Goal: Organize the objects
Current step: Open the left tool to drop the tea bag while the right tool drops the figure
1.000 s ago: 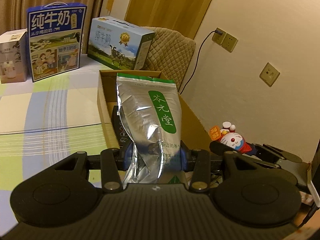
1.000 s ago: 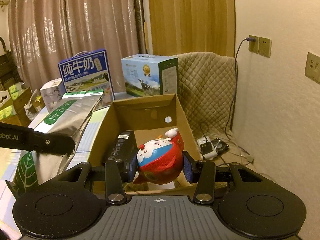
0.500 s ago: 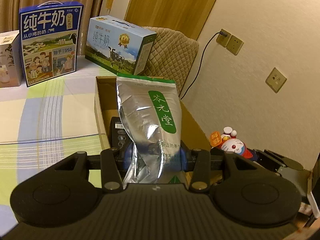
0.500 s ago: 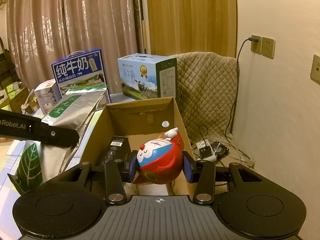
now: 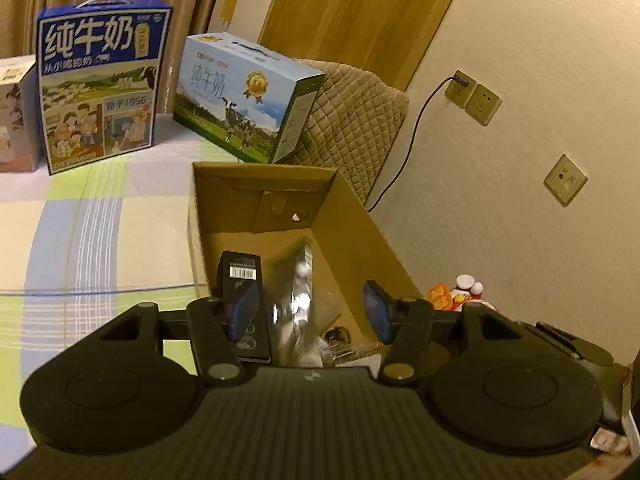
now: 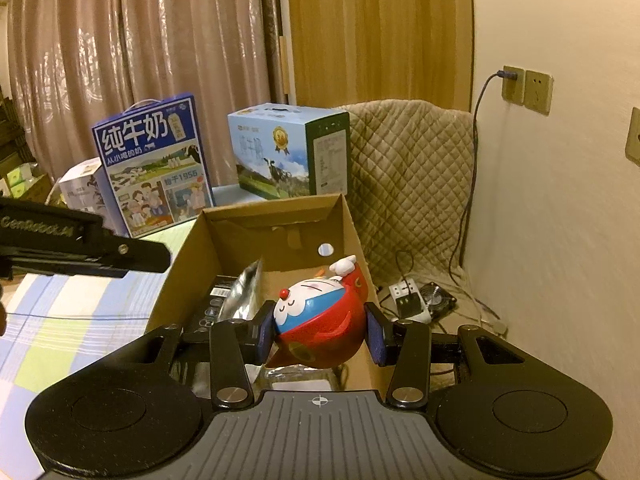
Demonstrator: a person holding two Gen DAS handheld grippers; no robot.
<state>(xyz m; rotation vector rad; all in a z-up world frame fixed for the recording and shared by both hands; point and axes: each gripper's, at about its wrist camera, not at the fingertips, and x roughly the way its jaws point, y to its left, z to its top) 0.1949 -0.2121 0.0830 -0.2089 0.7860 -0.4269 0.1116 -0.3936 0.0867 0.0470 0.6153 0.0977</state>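
An open cardboard box [image 5: 264, 170] sits at the edge of the checked tablecloth. My left gripper [image 5: 310, 314] hovers over it, open, its blue pads [image 5: 244, 312] wide apart. Below them a silver pouch [image 5: 300, 292], blurred, stands on edge inside the box beside a black carton [image 5: 240, 276]. Over the box's right half, my right gripper [image 6: 320, 330] is shut on a red and blue cat-figure toy [image 6: 320, 316]. The right wrist view also shows the pouch [image 6: 244, 292] in the cardboard box [image 6: 276, 206] and the left gripper's body [image 6: 80, 244] at the left.
Two milk gift cartons [image 6: 154, 168] [image 6: 288, 148] and a white box [image 6: 78, 188] stand at the table's back. A quilted cover [image 6: 408, 168] drapes a chair beside the wall. A power strip [image 6: 408, 298] and cable lie on it, under wall sockets [image 6: 526, 88].
My left gripper opened and let go of the silver pouch, which dropped into the cardboard box. The right gripper moved in over the box, still holding the toy.
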